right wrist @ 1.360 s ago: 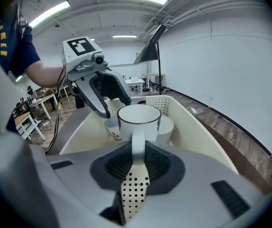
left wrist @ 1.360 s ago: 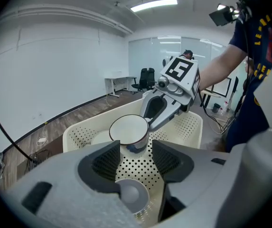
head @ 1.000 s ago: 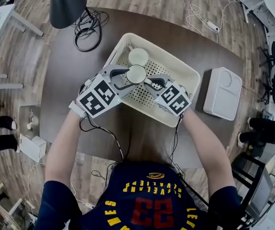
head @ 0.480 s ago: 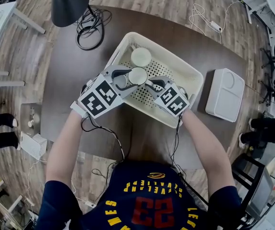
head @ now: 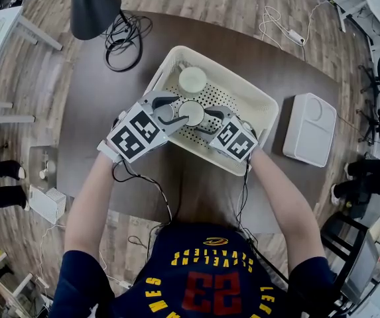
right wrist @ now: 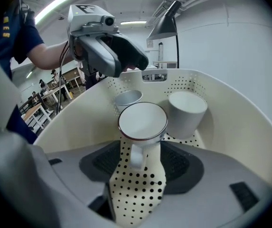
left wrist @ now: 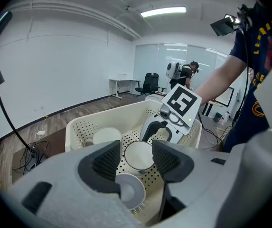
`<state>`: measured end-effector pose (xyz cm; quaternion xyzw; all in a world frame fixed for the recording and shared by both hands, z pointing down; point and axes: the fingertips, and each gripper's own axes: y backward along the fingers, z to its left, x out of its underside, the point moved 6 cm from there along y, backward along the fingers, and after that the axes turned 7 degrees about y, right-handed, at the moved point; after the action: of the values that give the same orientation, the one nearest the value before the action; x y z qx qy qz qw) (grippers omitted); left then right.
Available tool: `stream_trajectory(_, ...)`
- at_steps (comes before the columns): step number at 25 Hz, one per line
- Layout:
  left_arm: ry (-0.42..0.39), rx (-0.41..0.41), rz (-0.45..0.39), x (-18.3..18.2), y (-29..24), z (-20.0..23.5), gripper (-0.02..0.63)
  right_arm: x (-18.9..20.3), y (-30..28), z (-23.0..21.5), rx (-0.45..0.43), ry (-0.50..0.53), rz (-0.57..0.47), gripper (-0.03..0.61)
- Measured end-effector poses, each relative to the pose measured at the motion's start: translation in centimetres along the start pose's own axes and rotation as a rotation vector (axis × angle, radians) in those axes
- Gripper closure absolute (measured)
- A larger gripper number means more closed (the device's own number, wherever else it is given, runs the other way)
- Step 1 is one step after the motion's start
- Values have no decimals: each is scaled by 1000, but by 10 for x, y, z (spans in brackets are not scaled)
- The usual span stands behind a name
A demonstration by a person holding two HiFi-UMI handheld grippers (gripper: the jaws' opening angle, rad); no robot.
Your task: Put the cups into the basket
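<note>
- Mug [right wrist: 143,121], white with a thin dark rim, stands upright on the perforated floor of the basket [right wrist: 230,122]. Its handle points straight back into the right gripper [right wrist: 143,161].
- The right gripper's jaws have just been opening and now stand wide. The handle lies between them, but the pads [right wrist: 106,161] on either side do not appear to touch it, so the mug reads as released.
- Just beyond the mug, a plain white cup [right wrist: 187,109] stands to one side and a small grey cup [right wrist: 127,98] to the other, all three inside the basket.
- The left gripper [left wrist: 136,158] hangs across from the right one, over the small grey cup, with its jaws apart and nothing pressed between them. The mug shows past its tips.
- The basket rests on a dark table [head: 110,78].
- Judgement: the right hand is the nearer one and the handle's line runs along its jaws. Its exit should go straight back and up that line, because a sideways drift could hook the handle and tip the mug into its neighbours.
</note>
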<state>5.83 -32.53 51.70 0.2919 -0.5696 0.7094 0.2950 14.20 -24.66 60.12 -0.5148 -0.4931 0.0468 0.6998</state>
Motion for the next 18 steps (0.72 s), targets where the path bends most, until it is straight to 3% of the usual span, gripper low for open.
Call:
stream_trajectory(4,6,-3,-3,1,1,-1,399,-6,5,0,25,24,-36,299)
stream_trajectory(10,-2,-17,-19,-5,5,-3,399,-21,27,-13,95,-10,-130,290)
stream_trajectory(18,13,-73,-111,-22,20,-16,399,-49,84,-18,207,-92,-341,291)
